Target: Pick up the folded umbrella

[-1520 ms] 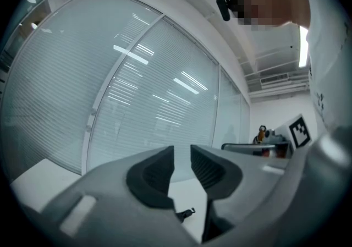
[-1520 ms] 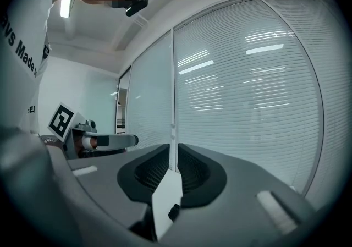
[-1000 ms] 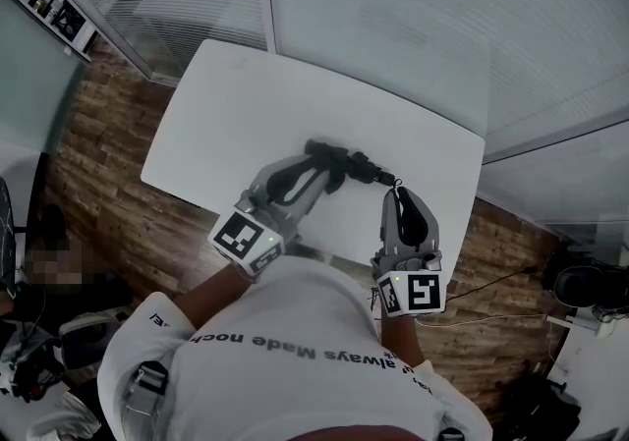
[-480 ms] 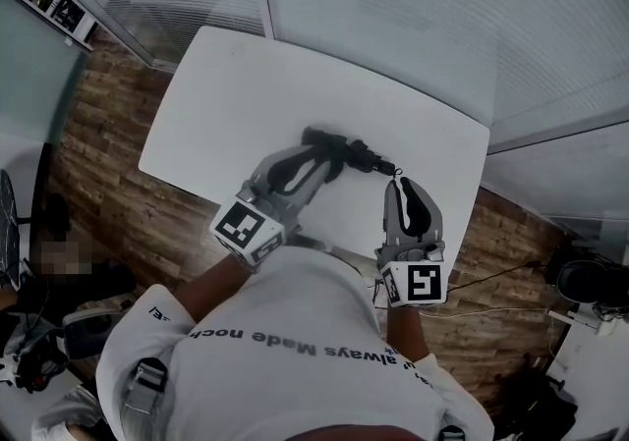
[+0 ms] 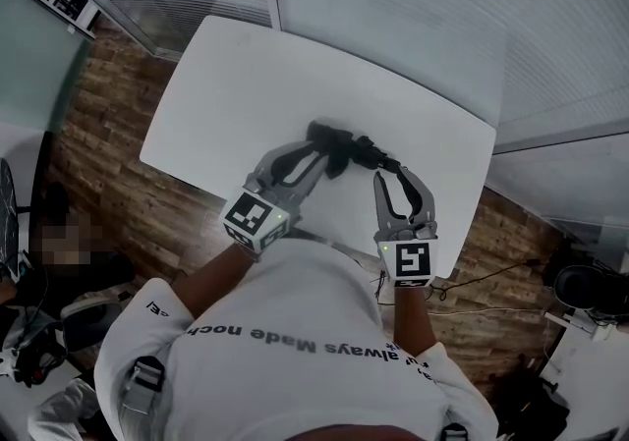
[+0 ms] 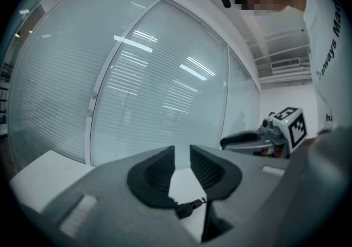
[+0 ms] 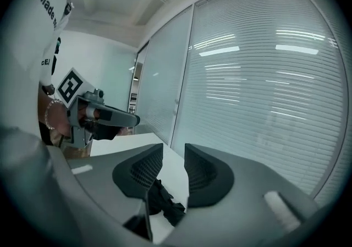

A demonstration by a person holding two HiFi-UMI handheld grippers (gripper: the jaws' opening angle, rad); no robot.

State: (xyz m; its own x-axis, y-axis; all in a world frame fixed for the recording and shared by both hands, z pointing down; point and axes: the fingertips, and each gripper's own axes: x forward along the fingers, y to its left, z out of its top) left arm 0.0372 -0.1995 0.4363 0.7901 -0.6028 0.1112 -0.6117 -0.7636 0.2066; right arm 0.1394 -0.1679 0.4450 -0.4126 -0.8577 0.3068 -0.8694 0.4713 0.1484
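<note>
One white table spreads bare beyond and to the left of the two tongs, its near edge just behind them. One black folded umbrella lies between their tips. The left tongs stand slightly apart, pinching nothing. The right tongs, closed a second ago, are opening around the umbrella's end. Both sit lower than before.

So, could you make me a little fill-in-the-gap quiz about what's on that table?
The umbrella lies folded on a ____ table.
The umbrella itself is ____ in colour.
The floor around the table is made of ____ planks.
Missing words: white; black; wood.
</note>
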